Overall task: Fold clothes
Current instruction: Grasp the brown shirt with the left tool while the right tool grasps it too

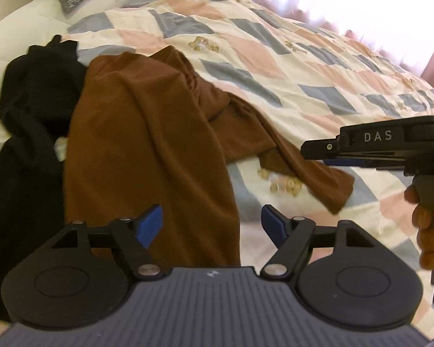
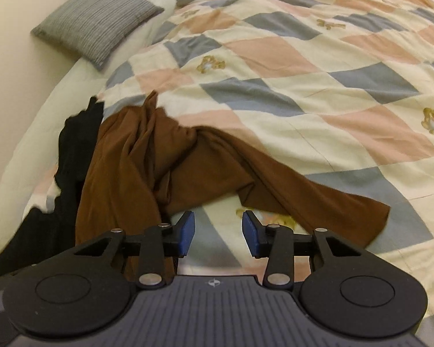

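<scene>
We are looking at a rumpled rust-brown knit garment lying across the left and centre of both views on a patchwork quilt of cream, pink and grey-blue squares, with a crumpled black garment touching it along the left edge.

Our left gripper is hanging over the lower end of the brown cloth, its blue pads standing wide apart and holding nothing; the fabric is lying below the gap, not pinched. Our right gripper is sitting with its pads roughly half open, also empty, over bare quilt just below the brown sleeve-like strip that is running to the right of the frame (the left view is showing this gripper from the side, at right, a hand wrapped round its handle).

We are judging this as the approach to a first grasp. To do it well, we are wanting each set of jaws on a single edge layer of the brown garment only, well apart from one another, keeping clear of the black one, so the piece lifts and spreads flat.

A grey striped cushion is resting at upper left.
</scene>
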A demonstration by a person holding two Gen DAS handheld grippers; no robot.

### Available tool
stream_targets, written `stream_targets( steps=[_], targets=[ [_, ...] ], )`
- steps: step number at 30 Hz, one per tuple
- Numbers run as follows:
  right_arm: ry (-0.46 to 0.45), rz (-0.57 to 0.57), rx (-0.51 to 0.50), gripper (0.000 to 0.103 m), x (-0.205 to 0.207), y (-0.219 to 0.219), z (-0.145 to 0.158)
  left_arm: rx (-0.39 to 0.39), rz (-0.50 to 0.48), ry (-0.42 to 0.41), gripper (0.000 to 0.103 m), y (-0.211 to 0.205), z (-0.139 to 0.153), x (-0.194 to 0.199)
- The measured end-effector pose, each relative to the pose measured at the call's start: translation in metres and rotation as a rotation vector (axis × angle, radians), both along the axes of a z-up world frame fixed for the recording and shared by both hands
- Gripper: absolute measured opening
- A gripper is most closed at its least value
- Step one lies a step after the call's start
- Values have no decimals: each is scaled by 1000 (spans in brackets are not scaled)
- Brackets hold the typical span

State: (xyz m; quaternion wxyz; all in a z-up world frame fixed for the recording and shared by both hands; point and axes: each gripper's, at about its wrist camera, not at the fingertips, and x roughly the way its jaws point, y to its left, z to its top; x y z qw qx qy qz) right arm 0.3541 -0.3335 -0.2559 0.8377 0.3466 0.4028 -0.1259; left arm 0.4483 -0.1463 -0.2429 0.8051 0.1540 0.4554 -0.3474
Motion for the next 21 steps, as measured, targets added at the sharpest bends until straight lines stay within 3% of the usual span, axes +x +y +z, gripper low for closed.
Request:
stream_targets(
  steps=[2,4,7,11,16,18,21],
  targets=[
    [-2,-45,29,54,7,-9,-10,15,-2,-5,72,-13,-15,8],
    [16,-80,33,57,12,-19,-23,55,4,-12,68,-23,-32,14],
    [64,-127,17,71,19,-32,-43,100,14,-30,39,-27,-50,21],
    [88,-133,-1,84,33,-41,-65,55,22,-29,6,-8,-43,25],
    [132,-54,-104,85,62,-41,-90,-29,111,-17,6,56,-2,43],
    [144,-8,-130,75,69,-38,-97,-37,154,-31,6,83,15,51],
    [131,52,-149,26,73,-33,-98,-22,223,-68,6,118,37,62]
  ],
)
